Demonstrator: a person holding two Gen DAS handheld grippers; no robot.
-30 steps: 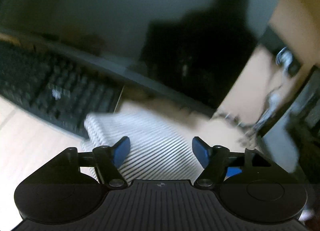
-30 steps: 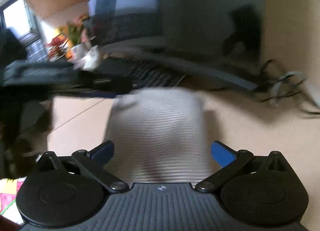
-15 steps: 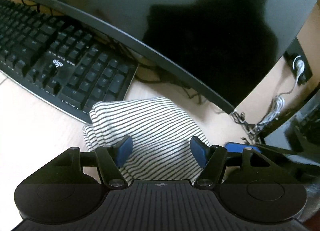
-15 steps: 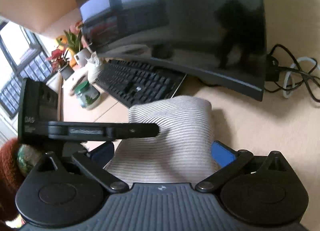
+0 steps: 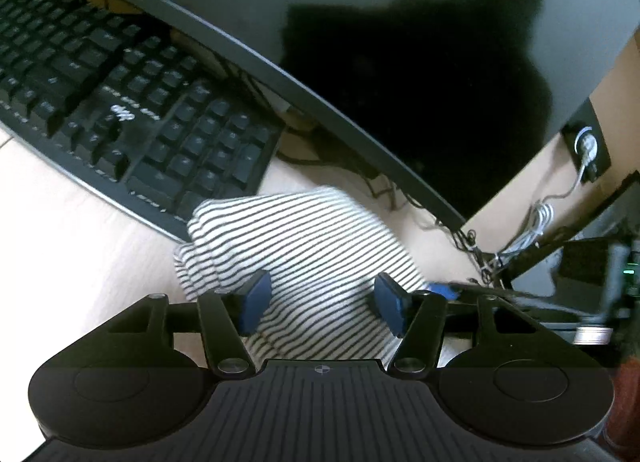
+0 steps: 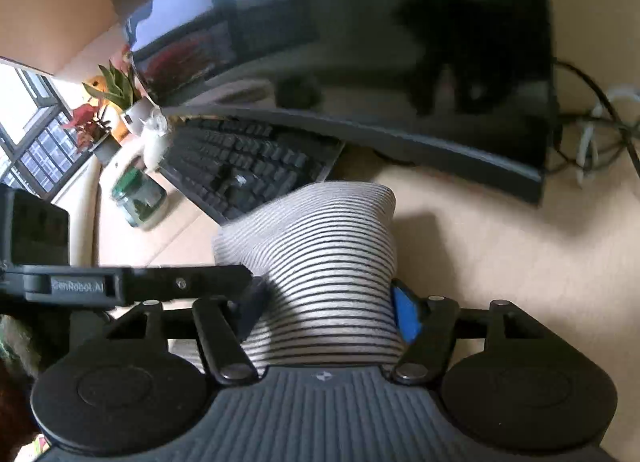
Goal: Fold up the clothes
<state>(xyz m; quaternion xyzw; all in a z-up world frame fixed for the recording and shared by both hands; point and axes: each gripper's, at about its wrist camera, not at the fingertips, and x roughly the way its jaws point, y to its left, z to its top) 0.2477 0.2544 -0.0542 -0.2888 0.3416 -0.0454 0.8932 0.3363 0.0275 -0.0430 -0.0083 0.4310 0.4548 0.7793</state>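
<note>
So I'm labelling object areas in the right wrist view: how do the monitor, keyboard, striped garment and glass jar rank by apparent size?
1. monitor
2. striped garment, though nearness to the camera enlarges it
3. keyboard, partly hidden behind the garment
4. glass jar

we see one garment point(image 5: 312, 246), a white knit with thin black stripes, folded into a thick, rounded bundle. it lies on the pale desk point(image 5: 80, 230), its far corner touching or just beside the keyboard's point(image 5: 132, 118) near edge, below the monitor point(image 6: 400, 62). the layered edges show at its left side.
</note>
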